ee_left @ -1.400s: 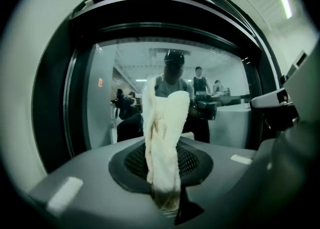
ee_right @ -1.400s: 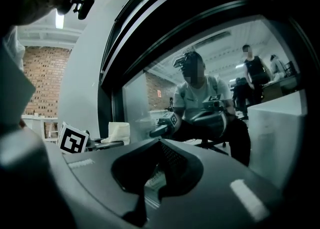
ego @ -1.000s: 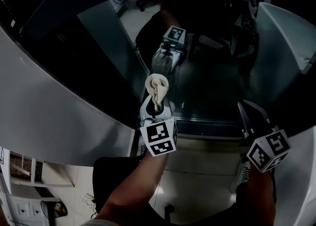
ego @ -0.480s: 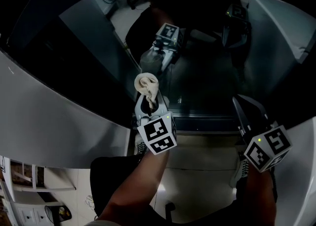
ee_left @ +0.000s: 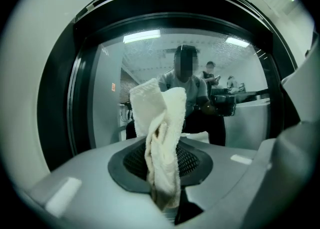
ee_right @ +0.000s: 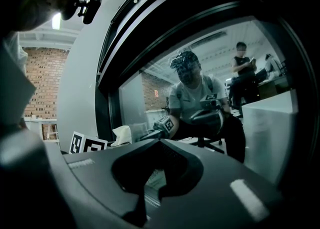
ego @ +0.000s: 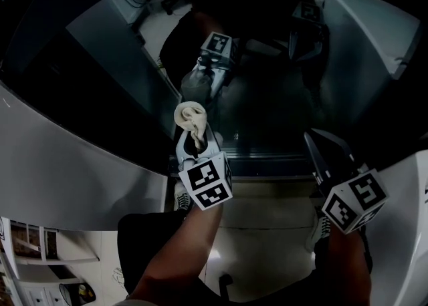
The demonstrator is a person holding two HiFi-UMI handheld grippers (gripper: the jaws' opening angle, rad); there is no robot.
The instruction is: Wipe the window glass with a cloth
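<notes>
Cream terry cloth [ee_left: 159, 138] stands pinched in the left gripper [ego: 194, 139] close against the lower window glass [ego: 267, 107], contact unclear, while the right gripper [ego: 319, 151] waits closed on nothing nearby, so wiping looks barely begun, most glass left

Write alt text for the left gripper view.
A cream cloth, pinched in the shut left tool, stands upright in front of dark-framed window glass. The glass reflects ceiling lights and people.
</notes>
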